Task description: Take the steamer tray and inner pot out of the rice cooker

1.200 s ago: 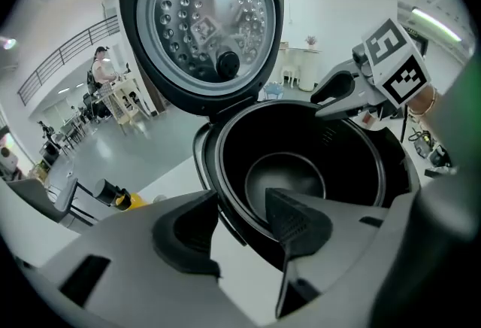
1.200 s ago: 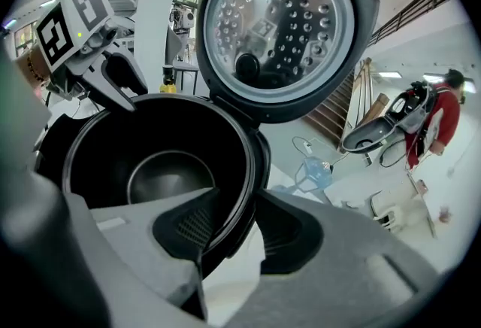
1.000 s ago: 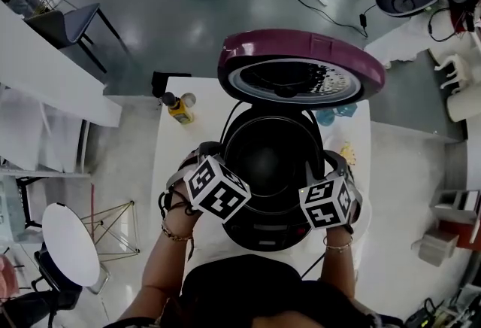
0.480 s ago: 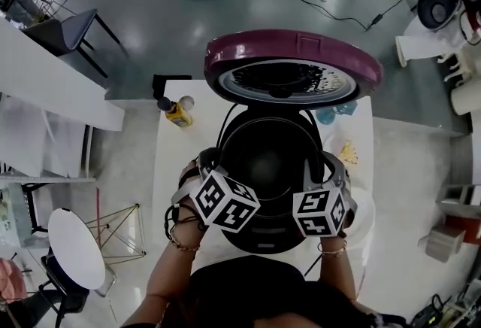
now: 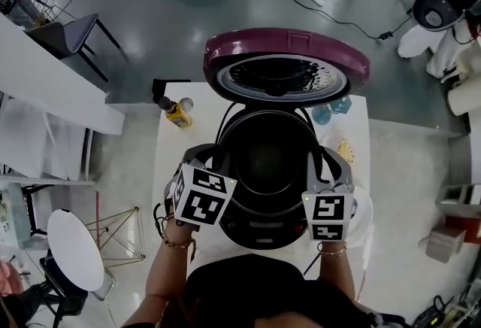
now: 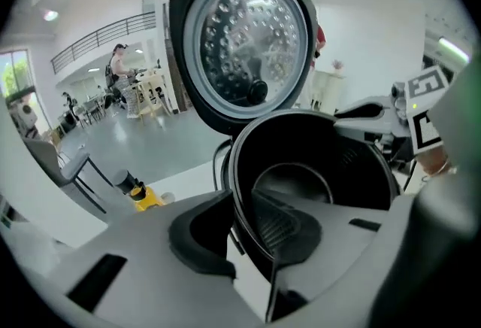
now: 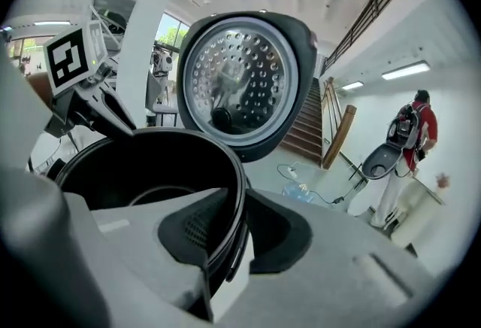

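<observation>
Black inner pot (image 5: 267,168) is sitting between your 2 claws, at the mouth of the rice cooker (image 5: 263,232). Your left gripper (image 6: 240,236) is closing on the pot's rim, 1 pad inside the wall and 1 outside. Your right gripper (image 7: 240,232) is closing on the opposite rim, pads placed the same way. Purple lid (image 5: 285,63) is standing open just beyond both claws. Yellow bottle (image 5: 178,112) is standing on the white table (image 5: 169,146), outboard of the left claw.

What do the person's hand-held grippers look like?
Left gripper and right gripper: grey plastic, dark ribbed pads on the fingers, each bearing a white cube with black square markers. Their jaws are closing on the black pot's rim. Bracelets on both wrists; black top.
</observation>
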The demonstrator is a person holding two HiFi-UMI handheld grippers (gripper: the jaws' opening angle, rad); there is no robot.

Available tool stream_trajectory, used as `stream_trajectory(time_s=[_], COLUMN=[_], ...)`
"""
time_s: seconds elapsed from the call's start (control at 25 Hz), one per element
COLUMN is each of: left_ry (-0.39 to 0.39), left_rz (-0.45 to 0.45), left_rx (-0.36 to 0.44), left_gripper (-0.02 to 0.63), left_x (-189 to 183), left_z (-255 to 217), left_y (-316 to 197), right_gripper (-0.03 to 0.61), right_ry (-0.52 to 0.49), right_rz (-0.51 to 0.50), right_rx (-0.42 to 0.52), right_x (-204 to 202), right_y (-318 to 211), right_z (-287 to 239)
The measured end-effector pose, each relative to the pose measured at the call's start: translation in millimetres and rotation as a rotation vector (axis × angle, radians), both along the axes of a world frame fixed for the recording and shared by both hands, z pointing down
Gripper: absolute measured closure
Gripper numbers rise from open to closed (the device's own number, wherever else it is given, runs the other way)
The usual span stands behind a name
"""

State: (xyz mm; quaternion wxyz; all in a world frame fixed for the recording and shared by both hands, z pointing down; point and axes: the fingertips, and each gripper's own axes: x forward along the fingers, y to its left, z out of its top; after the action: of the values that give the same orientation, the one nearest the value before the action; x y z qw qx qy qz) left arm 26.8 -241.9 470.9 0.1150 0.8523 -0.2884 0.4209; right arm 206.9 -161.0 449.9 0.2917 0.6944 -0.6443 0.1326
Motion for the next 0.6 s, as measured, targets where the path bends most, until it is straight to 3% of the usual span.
stream_trajectory(time_s=[0.24,0.44,0.6], left_ry=[0.104,0.257,0.332], left_rz=[-0.041,-0.083,-0.096], left_rx=[-0.013,-0.038,-0.026], left_gripper=[0.551,0.568,0.572], left_x=[-7.2,-13.3,-18.4], left_z=[-20.3,-41.1,-55.3], left_y=[6.2,12.4,21.9], right_gripper=[0.505,0.506,0.518], right_ry=[-0.043,-0.061,-0.082], right_rz=[-0.005,-0.010,-0.007], right_rx=[0.081,0.171,0.260], right_x=[-3.8,-7.0,-11.8], right_y=[6.1,17.5,23.5], right_z=[-24.1,-45.2,-66.8])
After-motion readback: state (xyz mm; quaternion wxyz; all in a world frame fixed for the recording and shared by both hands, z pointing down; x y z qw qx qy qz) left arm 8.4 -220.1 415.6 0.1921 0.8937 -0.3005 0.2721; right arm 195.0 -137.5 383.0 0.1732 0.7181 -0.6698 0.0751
